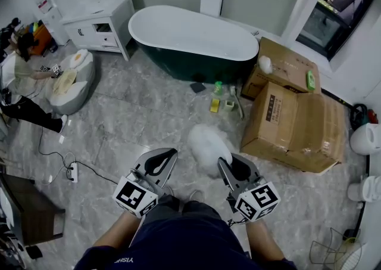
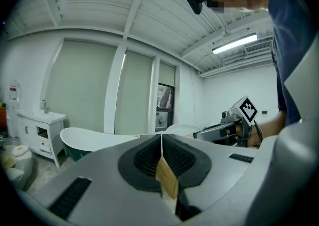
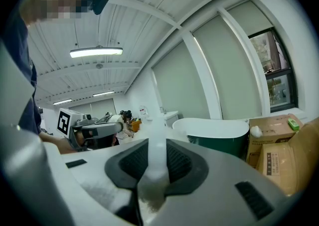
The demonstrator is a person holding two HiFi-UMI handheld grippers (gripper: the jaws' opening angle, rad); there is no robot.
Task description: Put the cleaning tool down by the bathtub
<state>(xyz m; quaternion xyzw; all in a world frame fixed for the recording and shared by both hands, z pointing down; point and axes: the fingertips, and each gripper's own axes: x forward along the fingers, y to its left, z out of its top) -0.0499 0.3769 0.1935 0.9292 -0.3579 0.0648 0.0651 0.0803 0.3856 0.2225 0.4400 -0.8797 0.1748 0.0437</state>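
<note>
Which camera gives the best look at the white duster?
Head view: the fluffy duster shows ahead of the right gripper. Right gripper view shows only its white handle clamped between the jaws. Left gripper view barely shows it.

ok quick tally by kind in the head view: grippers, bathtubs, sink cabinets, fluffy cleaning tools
grippers: 2 (left gripper, right gripper)
bathtub: 1
white sink cabinet: 1
fluffy white cleaning tool: 1
total: 5
</note>
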